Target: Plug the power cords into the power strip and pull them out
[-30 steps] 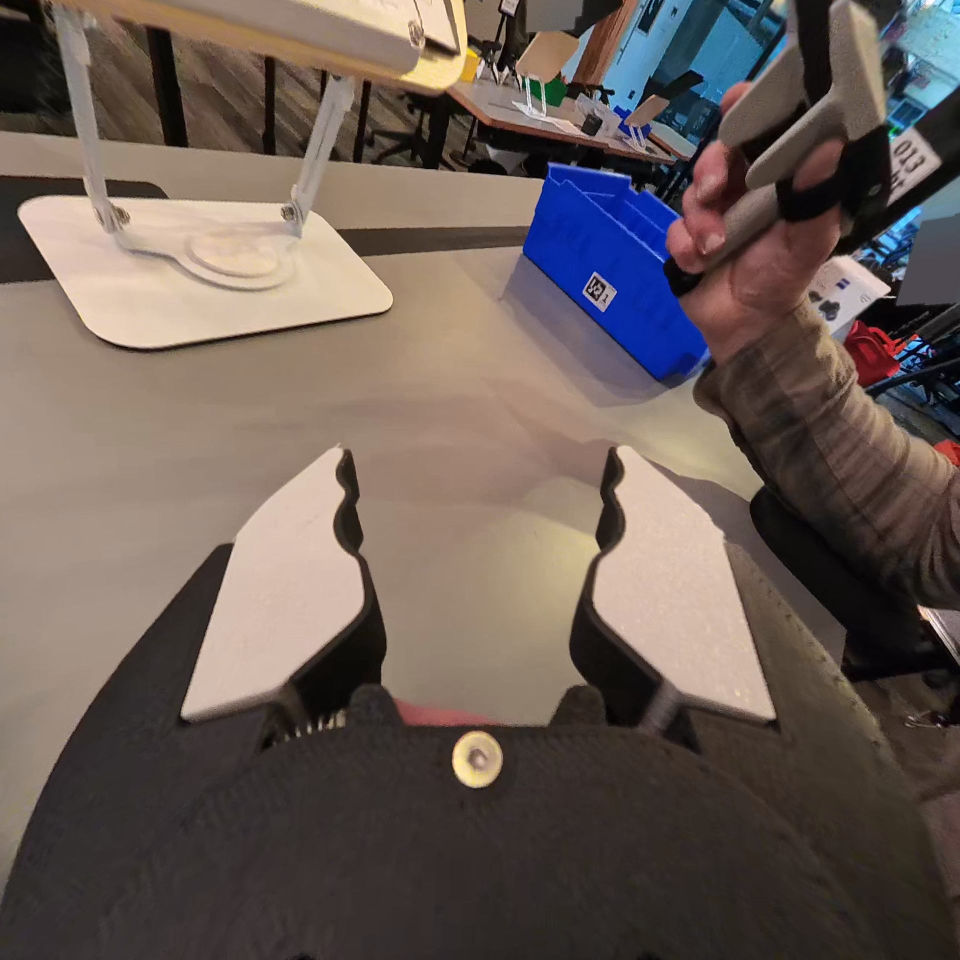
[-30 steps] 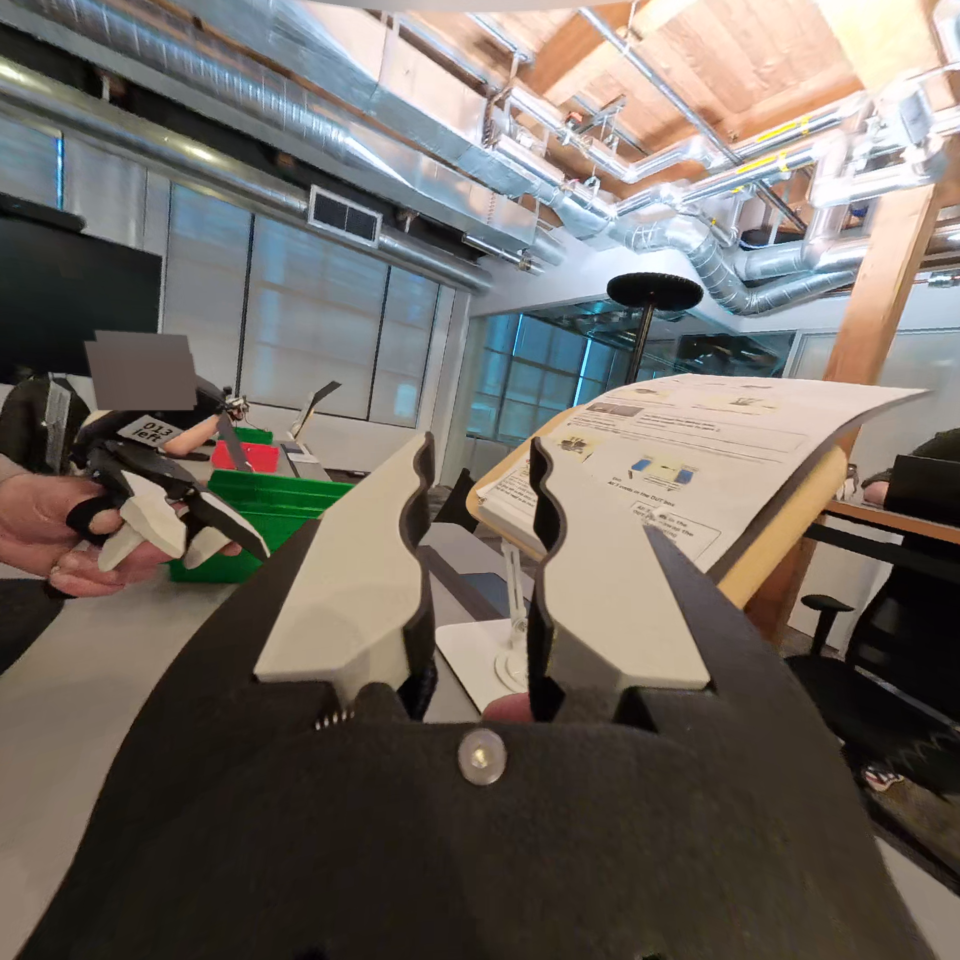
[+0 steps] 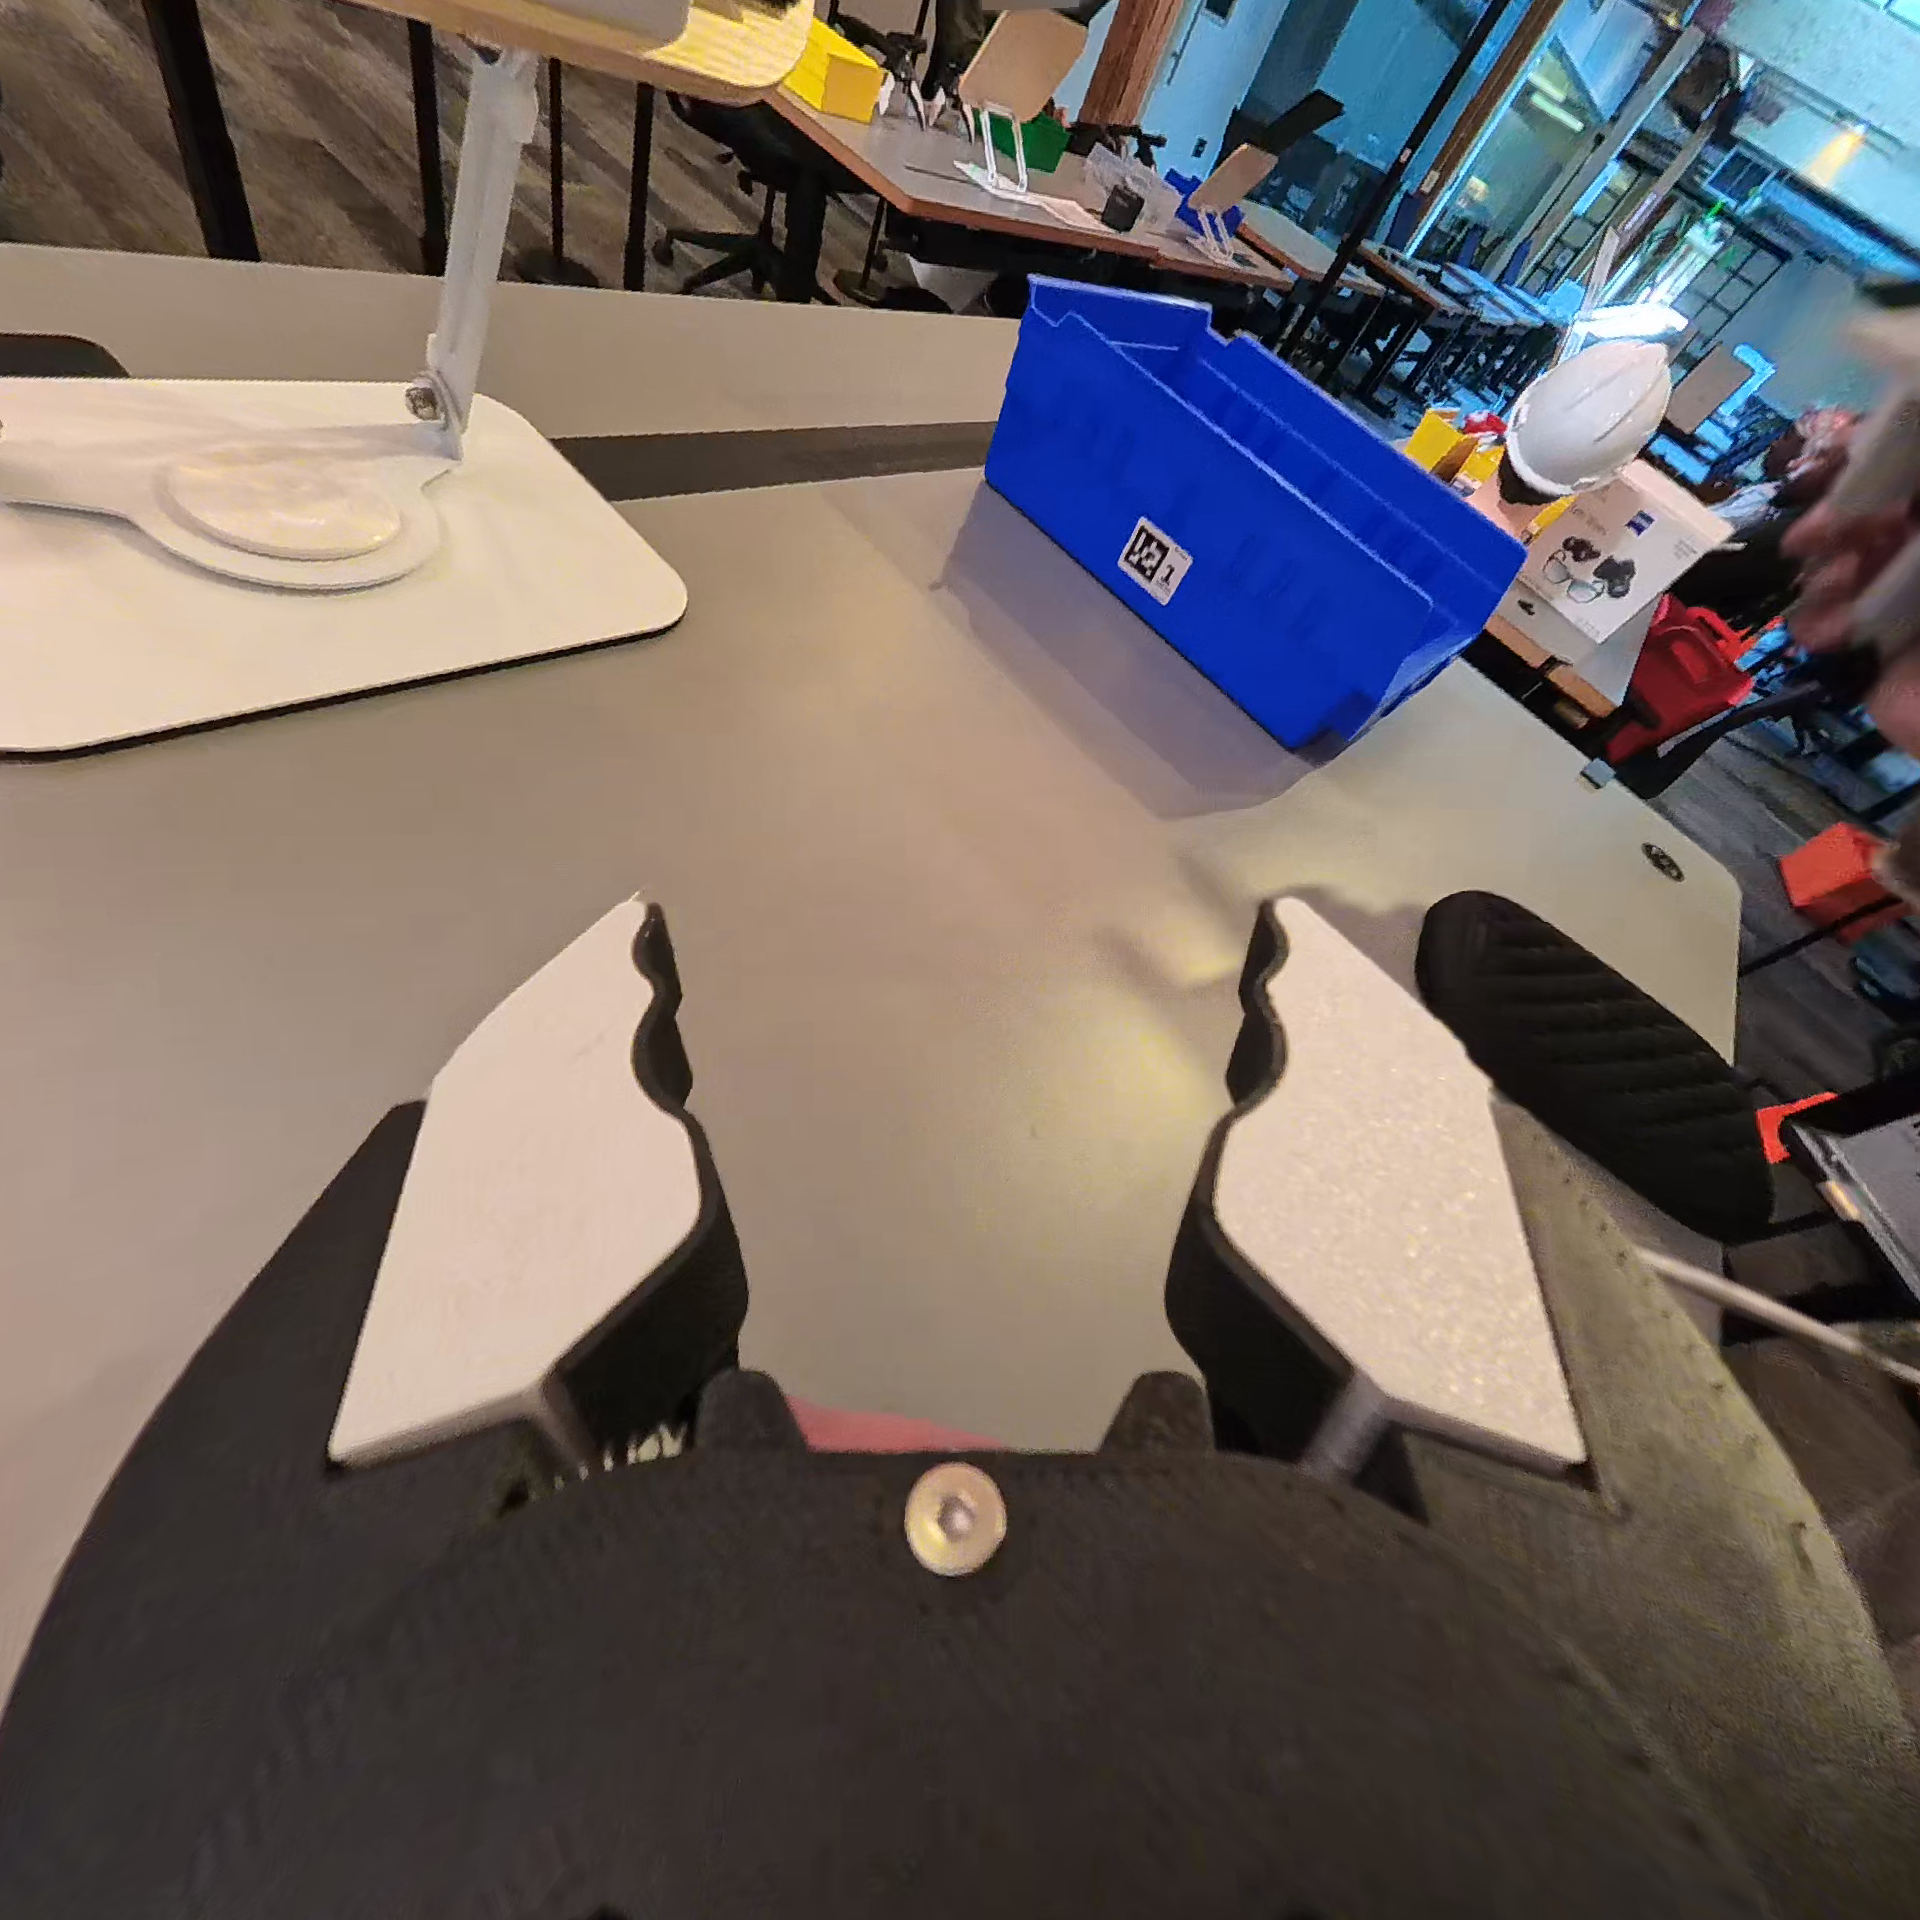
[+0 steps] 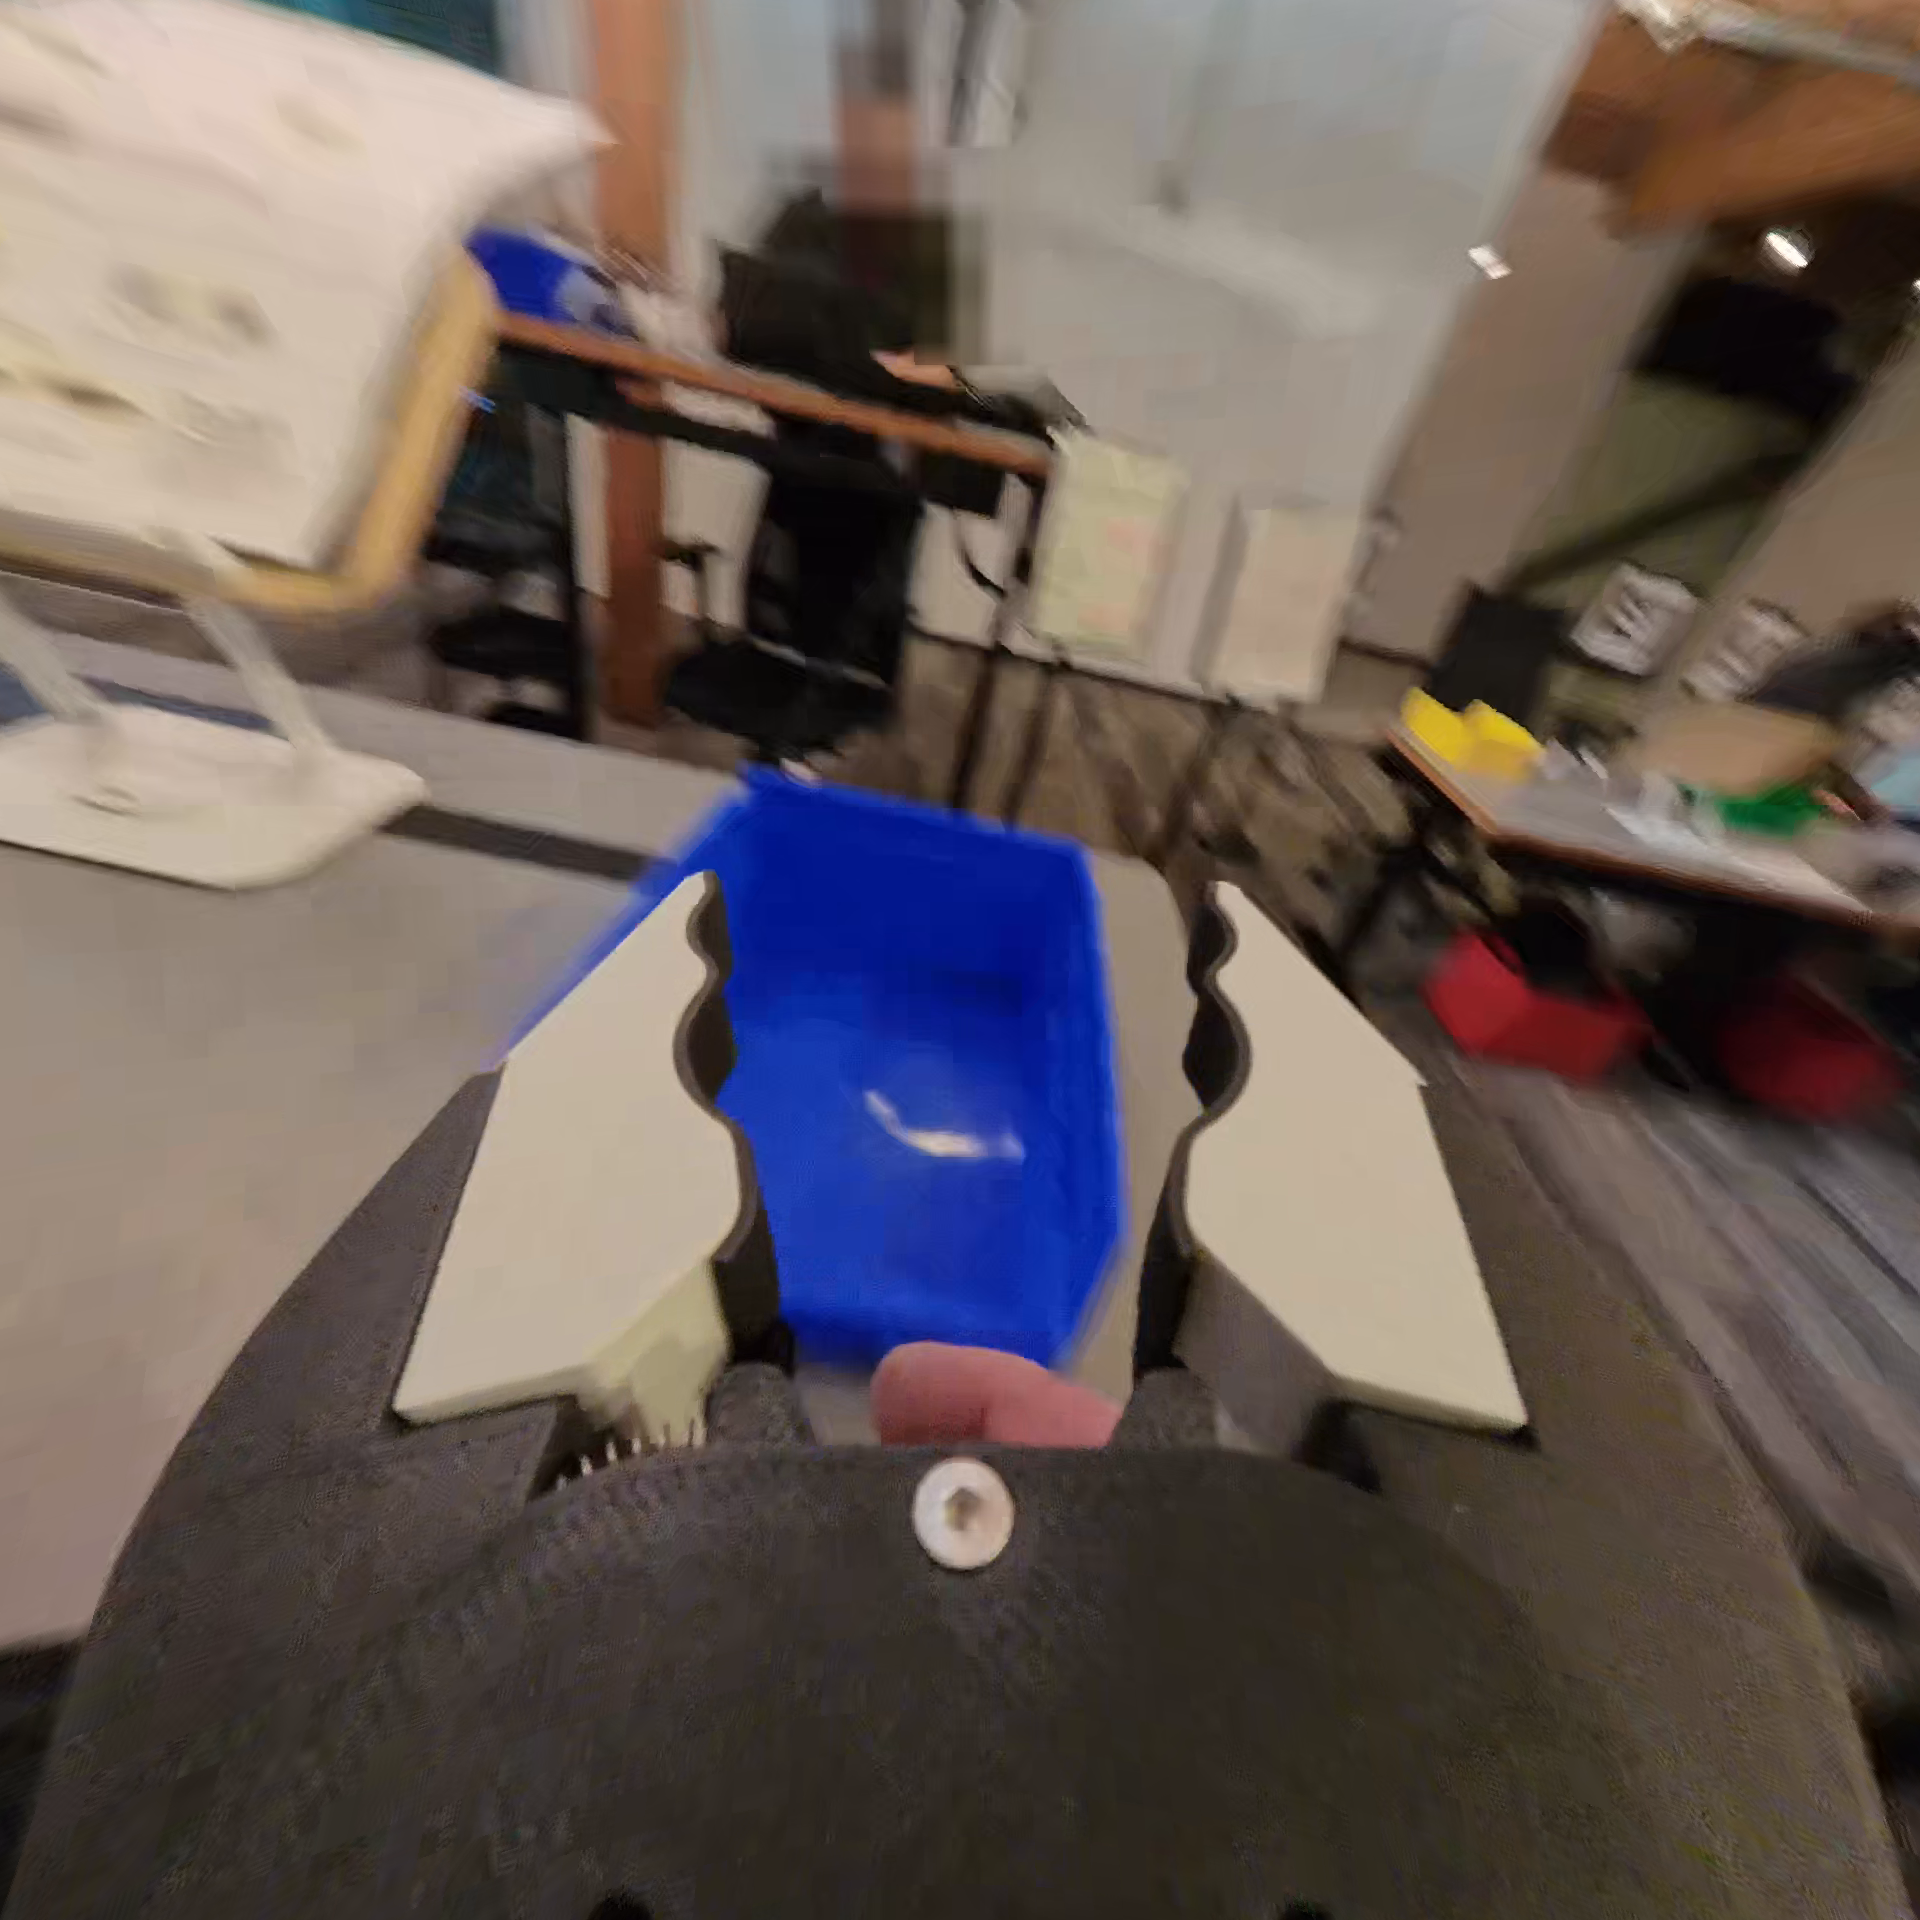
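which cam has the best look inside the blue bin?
Right wrist view. It looks down into the blue bin between its open fingers; the floor shows only a pale glint, motion-blurred. Left wrist view is sharper but shows just the bin's outer wall with its sticker, not the interior. No cords or power strip visible in either.

Layout relative to the bin (image 3: 1247, 540), which stands on the desk (image 3: 831, 831) near its far right edge. Stand base (image 3: 312, 561): on the desk, well left of the bin. Left gripper (image 3: 951, 997): over the desk, nearer than the bin and slightly left of it. Right gripper (image 4: 956, 935): above the near end of the bin (image 4: 935, 1091), its jaws framing the interior. Other desks (image 3: 1039, 187): behind the bin.
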The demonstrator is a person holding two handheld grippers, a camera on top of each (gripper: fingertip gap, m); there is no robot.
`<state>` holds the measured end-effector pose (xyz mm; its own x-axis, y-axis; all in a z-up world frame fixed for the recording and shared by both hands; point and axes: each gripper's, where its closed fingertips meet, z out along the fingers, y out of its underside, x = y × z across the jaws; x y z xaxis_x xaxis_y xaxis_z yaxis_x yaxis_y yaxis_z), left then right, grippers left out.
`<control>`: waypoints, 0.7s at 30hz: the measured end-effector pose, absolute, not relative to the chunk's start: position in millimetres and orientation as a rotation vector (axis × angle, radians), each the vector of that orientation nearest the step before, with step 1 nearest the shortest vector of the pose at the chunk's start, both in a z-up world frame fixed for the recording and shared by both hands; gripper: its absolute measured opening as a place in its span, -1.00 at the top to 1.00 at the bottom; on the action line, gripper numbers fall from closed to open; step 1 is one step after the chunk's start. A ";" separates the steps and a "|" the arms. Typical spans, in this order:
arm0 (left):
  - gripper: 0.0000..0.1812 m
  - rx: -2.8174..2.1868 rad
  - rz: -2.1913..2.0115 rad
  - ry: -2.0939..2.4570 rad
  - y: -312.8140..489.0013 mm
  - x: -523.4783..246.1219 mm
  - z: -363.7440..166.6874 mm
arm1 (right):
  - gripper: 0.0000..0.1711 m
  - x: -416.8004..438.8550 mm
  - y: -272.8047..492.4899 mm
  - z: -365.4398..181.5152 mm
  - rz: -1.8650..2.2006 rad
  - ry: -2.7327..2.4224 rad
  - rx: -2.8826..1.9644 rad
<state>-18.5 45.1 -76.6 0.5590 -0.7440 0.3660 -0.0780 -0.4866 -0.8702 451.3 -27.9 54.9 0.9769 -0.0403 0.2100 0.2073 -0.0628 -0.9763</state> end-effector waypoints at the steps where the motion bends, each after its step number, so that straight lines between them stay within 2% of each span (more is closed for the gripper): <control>1: -0.13 -1.930 -0.950 0.675 44.4 -20.7 -79.0 | -0.07 476.0 -48.5 29.9 -0.266 -0.063 -1.665; 3: -0.13 -1.951 -0.923 0.694 42.4 -25.2 -85.6 | -0.27 514.6 -83.8 -36.1 -0.362 0.033 -1.840; 5: -0.13 -1.968 -0.916 0.701 40.5 -28.3 -90.3 | -0.58 535.9 -109.1 -99.9 -0.397 0.087 -2.029; 9: -0.12 -1.983 -0.907 0.698 39.9 -31.6 -92.7 | -0.76 548.9 -132.5 -149.7 -0.383 0.136 -2.158; 14: -0.12 -1.986 -0.891 0.707 38.5 -33.0 -92.6 | -0.82 558.4 -149.6 -169.5 -0.310 0.241 -2.280; 18: -0.12 -1.990 -0.881 0.691 37.3 -36.9 -94.2 | -0.74 556.2 -159.2 -172.8 -0.336 0.239 -2.290; 21: -0.12 -2.000 -0.880 0.690 35.5 -38.7 -96.9 | -0.76 547.4 -158.6 -183.9 -0.314 0.184 -2.343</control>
<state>-38.7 35.5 -96.9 0.6046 -0.7249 0.3301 -0.1474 -0.5091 -0.8480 547.4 -158.6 -183.9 0.9595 -0.2241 0.1706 -0.0396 -0.7070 -0.7061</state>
